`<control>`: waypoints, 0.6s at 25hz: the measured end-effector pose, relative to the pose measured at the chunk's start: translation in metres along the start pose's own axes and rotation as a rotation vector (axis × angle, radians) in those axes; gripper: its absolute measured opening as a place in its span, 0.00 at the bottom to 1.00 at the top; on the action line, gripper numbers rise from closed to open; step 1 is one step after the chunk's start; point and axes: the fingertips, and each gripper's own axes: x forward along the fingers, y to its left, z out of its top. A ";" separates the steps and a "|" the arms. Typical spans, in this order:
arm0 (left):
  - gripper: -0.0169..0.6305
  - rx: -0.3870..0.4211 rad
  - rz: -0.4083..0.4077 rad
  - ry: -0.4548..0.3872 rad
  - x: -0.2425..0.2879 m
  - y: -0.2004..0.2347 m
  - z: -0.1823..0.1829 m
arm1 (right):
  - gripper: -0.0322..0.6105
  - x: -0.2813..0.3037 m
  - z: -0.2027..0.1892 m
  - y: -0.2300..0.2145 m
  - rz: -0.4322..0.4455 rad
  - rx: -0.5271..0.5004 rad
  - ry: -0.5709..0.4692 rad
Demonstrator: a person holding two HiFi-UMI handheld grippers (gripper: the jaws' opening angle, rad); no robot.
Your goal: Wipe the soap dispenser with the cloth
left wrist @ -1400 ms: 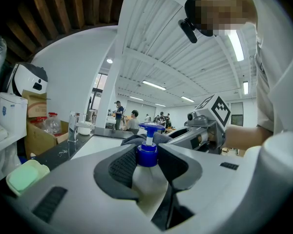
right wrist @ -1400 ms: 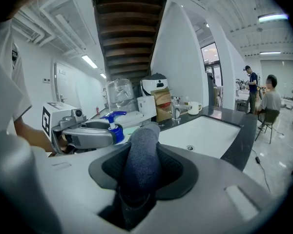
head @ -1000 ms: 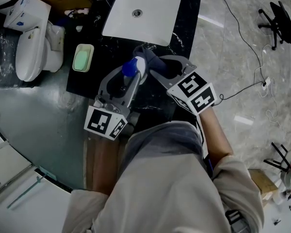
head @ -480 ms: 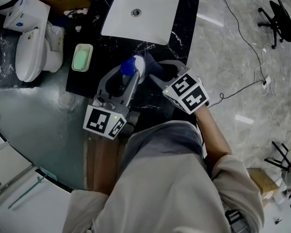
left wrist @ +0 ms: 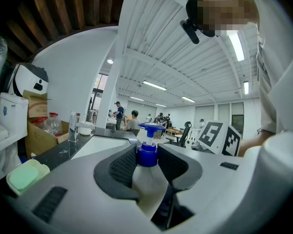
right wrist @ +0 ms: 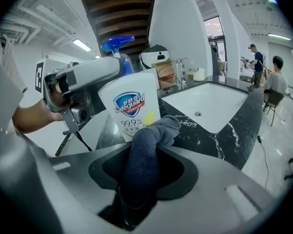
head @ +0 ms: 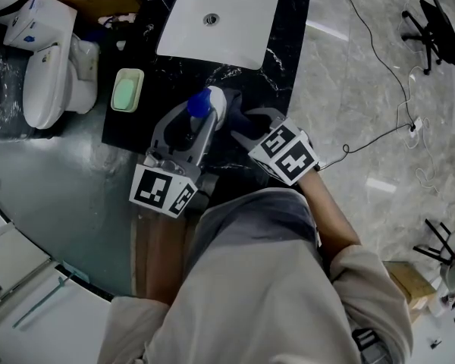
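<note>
The soap dispenser (right wrist: pixel 131 108) is a white bottle with a blue pump head (head: pixel 200 106) and a printed label. My left gripper (head: pixel 199 123) is shut on the soap dispenser (left wrist: pixel 145 179) and holds it upright over the black counter. To its right, my right gripper (head: pixel 241 126) is shut on a dark grey-blue cloth (right wrist: pixel 144 155). The cloth's bunched end (right wrist: pixel 162 128) presses against the lower front of the bottle, below the label. In the head view the cloth (head: pixel 234 101) shows as a dark fold beside the bottle.
A white sink basin (head: pixel 220 17) lies beyond the bottle on the black marble counter (head: pixel 284 48). A green soap dish (head: pixel 127 89) sits at the counter's left, next to a white toilet (head: pixel 53 74). Cables run across the pale floor (head: pixel 364 89) on the right.
My right gripper has moved left and downward with the cloth, closer in against the bottle. The left gripper and the bottle have stayed still.
</note>
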 end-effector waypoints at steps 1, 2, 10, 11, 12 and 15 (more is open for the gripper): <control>0.24 0.000 -0.001 -0.001 0.000 0.000 0.000 | 0.26 0.000 -0.001 0.001 0.002 0.004 0.003; 0.24 0.000 -0.002 -0.001 0.000 0.000 0.000 | 0.26 0.001 -0.002 0.002 0.004 0.008 0.006; 0.24 -0.003 -0.006 -0.004 0.001 0.001 0.000 | 0.26 0.003 -0.005 0.013 0.033 0.027 0.022; 0.24 -0.003 -0.006 -0.005 0.000 0.001 0.001 | 0.26 0.003 -0.006 0.014 0.040 0.030 0.023; 0.24 -0.003 -0.006 -0.006 0.000 0.001 0.001 | 0.26 0.003 -0.007 0.016 0.050 0.034 0.023; 0.24 -0.004 -0.008 -0.008 0.000 0.000 0.001 | 0.26 0.002 -0.010 0.024 0.095 0.048 0.029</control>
